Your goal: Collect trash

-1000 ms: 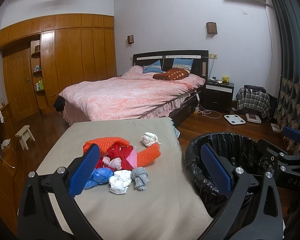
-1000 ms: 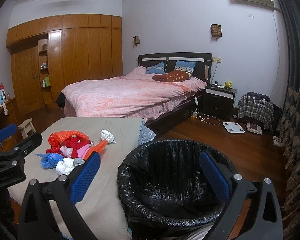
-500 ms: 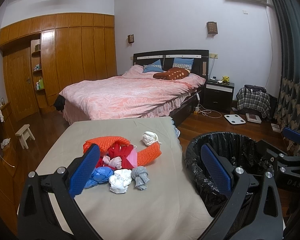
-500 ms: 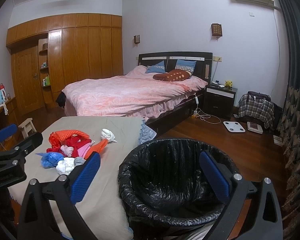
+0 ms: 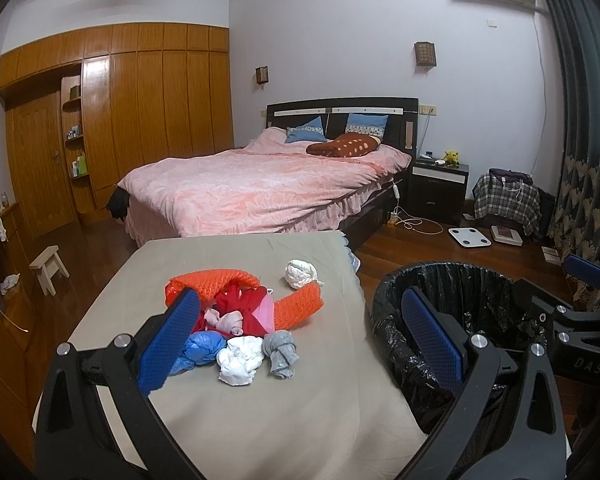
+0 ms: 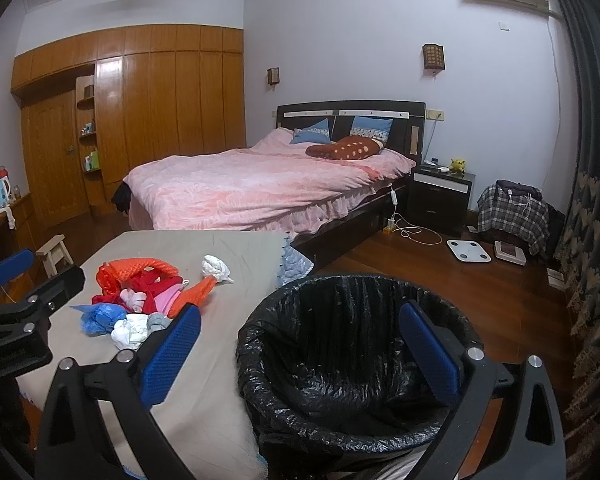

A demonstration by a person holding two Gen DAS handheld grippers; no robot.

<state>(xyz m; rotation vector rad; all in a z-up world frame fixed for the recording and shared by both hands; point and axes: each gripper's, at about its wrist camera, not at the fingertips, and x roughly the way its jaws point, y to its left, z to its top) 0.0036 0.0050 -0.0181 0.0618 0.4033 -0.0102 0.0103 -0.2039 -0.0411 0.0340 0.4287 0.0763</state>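
You held the left gripper (image 5: 300,344) above the near end of the table (image 5: 260,420), its 2 blue-padded fingers (image 5: 168,340) spread wide with nothing between them. The right gripper (image 6: 300,352) hung over the bin (image 6: 352,432), its fingers just as far apart and empty.

The trash sat in a loose heap on the table's grey-beige cloth, left of the bin. At the back of the heap lay an orange mesh piece (image 5: 210,280) curled in an arc, with a second orange strip (image 5: 298,310) to its right. Between them were red scraps (image 5: 240,304) and a pink sheet (image 5: 266,314). Nearer you were 3 wads in a row: a blue plastic bag (image 5: 200,350), a white crumpled wad (image 5: 240,364) and a grey knotted wad (image 5: 280,350), each touching its neighbour. Another white wad (image 5: 300,274) lay apart, further back toward the table's far right corner.

The bin stood just beside the table's right edge, lined with a black bag folded over the rim; from the right wrist view, nothing showed inside but crinkled plastic.

Beyond the table stood a bed (image 5: 260,188) with a pink cover, a wooden wardrobe (image 5: 140,120) along the left wall, and a white scale (image 5: 470,237) on the wood floor.
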